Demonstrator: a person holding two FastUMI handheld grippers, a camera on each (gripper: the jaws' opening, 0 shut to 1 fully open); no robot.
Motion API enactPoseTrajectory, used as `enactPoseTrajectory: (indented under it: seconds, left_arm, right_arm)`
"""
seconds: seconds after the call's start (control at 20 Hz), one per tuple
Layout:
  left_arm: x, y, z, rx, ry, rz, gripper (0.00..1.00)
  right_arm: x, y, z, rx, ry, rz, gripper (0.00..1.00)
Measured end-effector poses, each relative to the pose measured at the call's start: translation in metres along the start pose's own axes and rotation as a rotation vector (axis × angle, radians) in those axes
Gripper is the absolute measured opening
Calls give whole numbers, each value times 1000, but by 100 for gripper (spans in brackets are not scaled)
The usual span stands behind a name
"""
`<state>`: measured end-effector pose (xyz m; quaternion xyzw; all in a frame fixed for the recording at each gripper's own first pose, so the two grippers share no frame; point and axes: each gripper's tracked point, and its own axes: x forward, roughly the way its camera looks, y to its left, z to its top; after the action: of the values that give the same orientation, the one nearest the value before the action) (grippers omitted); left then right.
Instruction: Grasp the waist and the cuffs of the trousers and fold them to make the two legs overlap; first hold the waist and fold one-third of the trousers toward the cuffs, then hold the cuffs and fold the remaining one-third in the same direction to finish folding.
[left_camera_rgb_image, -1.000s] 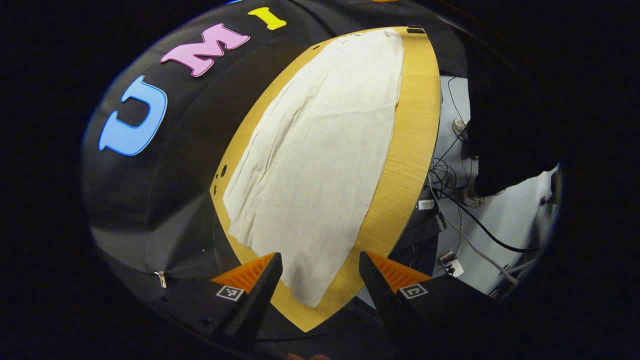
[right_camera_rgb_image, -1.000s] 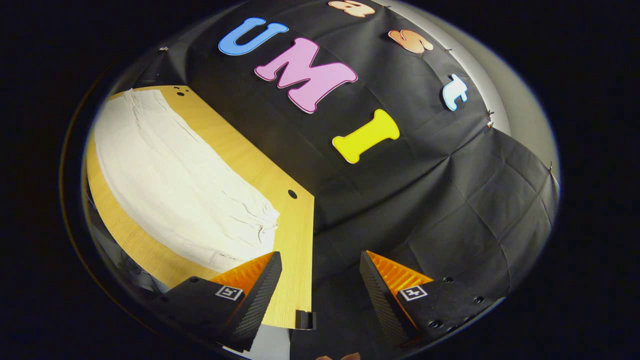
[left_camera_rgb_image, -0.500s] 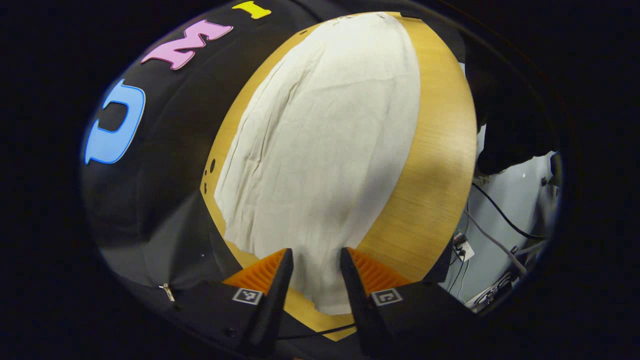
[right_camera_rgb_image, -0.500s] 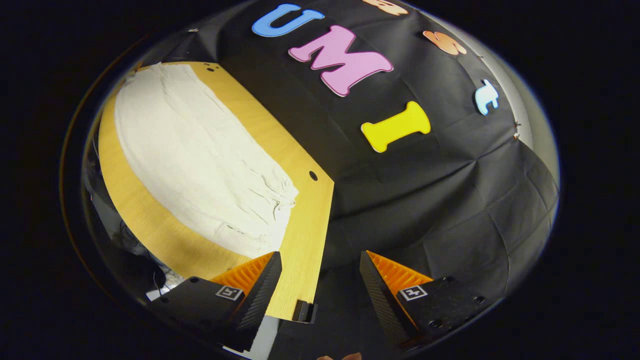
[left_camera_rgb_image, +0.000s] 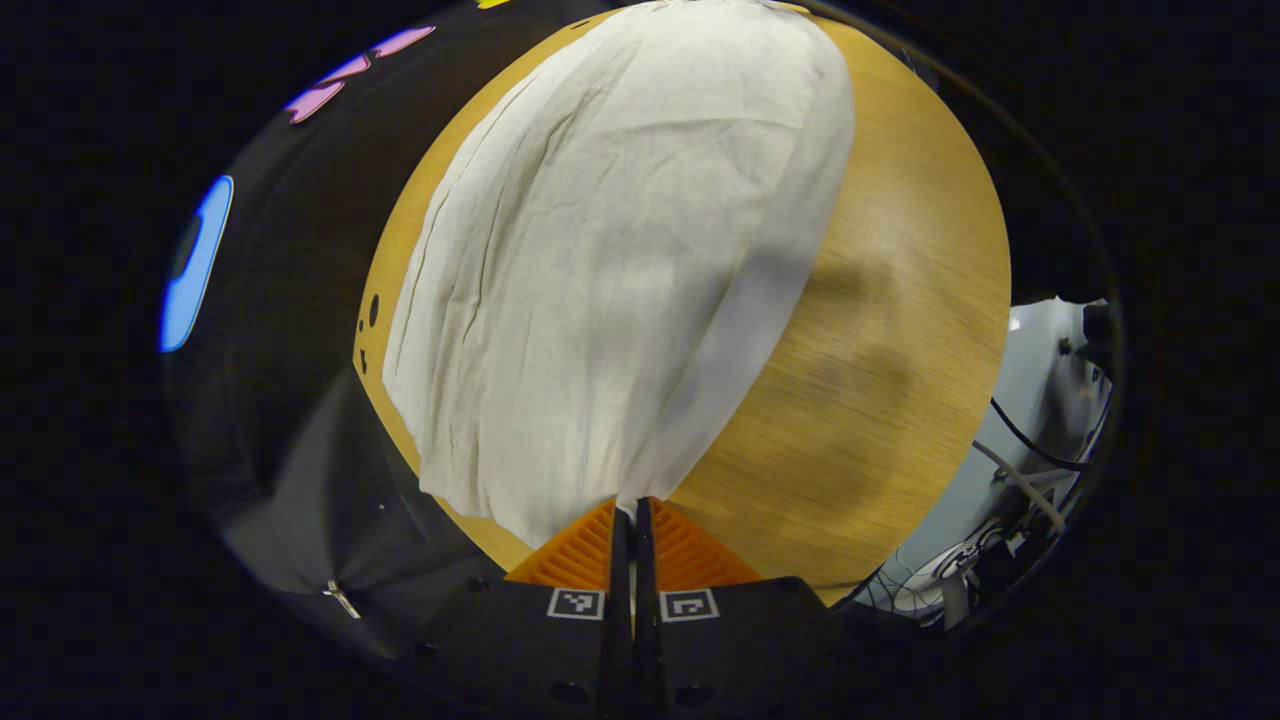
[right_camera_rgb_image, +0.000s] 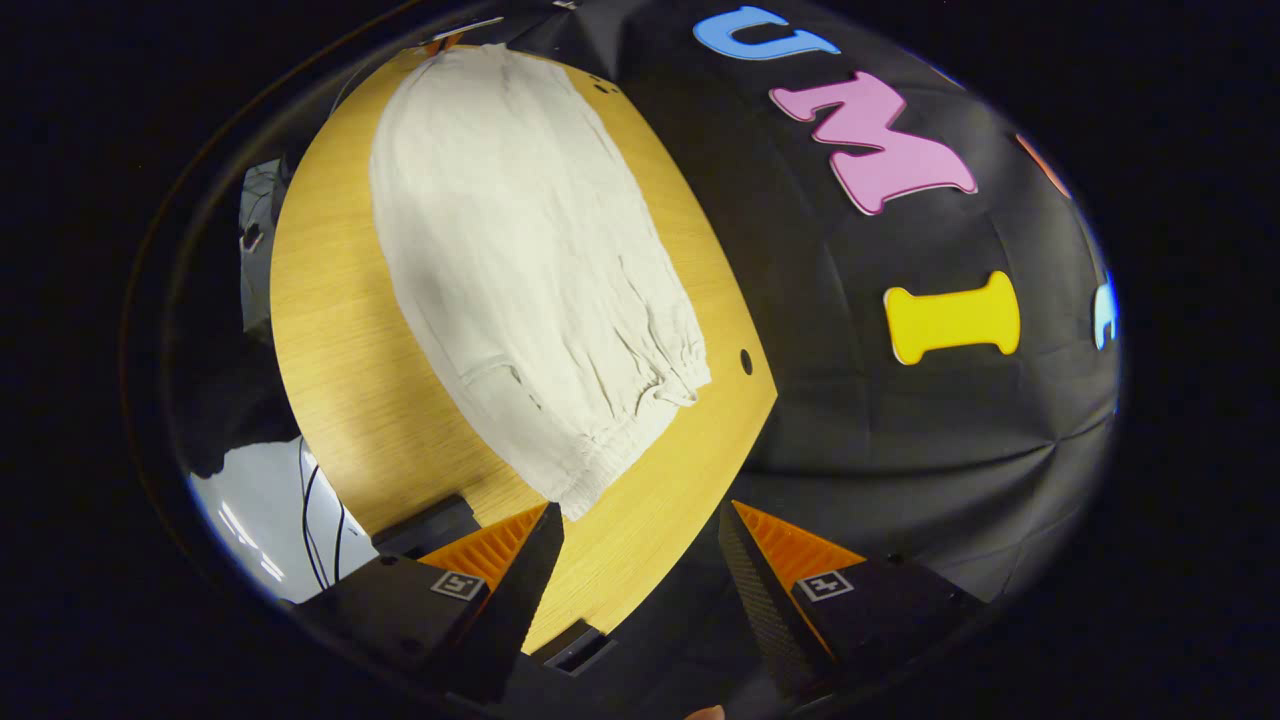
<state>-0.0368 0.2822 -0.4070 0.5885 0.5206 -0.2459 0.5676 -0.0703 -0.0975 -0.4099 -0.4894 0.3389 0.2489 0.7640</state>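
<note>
At the cuffs (left_camera_rgb_image: 600, 495) | left gripper (left_camera_rgb_image: 632, 510) clamped on hem | right gripper (right_camera_rgb_image: 640, 545) fingers apart; seat yours squarely over waist (right_camera_rgb_image: 625, 440) before closing.

Left gripper closed, right gripper spread

The left gripper (left_camera_rgb_image: 632, 510) has its fingers pinched together on the near corner of the cream cloth trousers (left_camera_rgb_image: 610, 260). The right gripper (right_camera_rgb_image: 640, 530) hangs with fingers wide apart just short of the trousers' gathered waist end.
</note>
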Motion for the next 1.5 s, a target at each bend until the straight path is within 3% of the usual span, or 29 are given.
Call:
enactPoseTrajectory:
  seconds: [0.3, 0.65, 0.85, 1.0, 1.05, 1.1, 1.2, 1.3, 1.35, 1.5]
  left_arm:
    - [2, -1, 2, -5, 44, 3, 6]
    - [3, -1, 2, -5, 63, -6, 6]
    - [4, -2, 1, -4, 62, 11, 6]
    - [5, -2, 0, -1, 74, 23, 6]
    - [6, -2, 0, -5, 79, 27, 6]
    - [7, -2, -2, -14, 84, 29, 6]
    - [6, -1, 0, -58, 72, 32, 6]
    - [5, 1, 3, -111, 53, 44, 10]
    - [3, 2, 3, -124, 51, 53, 6]
    - [-2, 6, 7, -187, 23, 70, 6]
  right_arm:
    - [39, 33, -19, -166, -15, 144, 96]
    - [77, 31, -6, -287, -60, 183, 96]
    - [88, 38, 2, -319, -58, 201, 92]
    - [87, 49, -1, -313, -30, 240, 56]
    - [93, 49, 0, -296, -28, 250, 39]
    - [98, 44, 1, -270, -20, 262, 27]
    - [102, 44, -1, -197, 6, 297, 18]
    - [100, 41, 1, -141, 22, 323, 18]
    - [98, 39, 3, -130, 19, 320, 19]
    - [88, 26, 10, -82, 6, 281, 19]
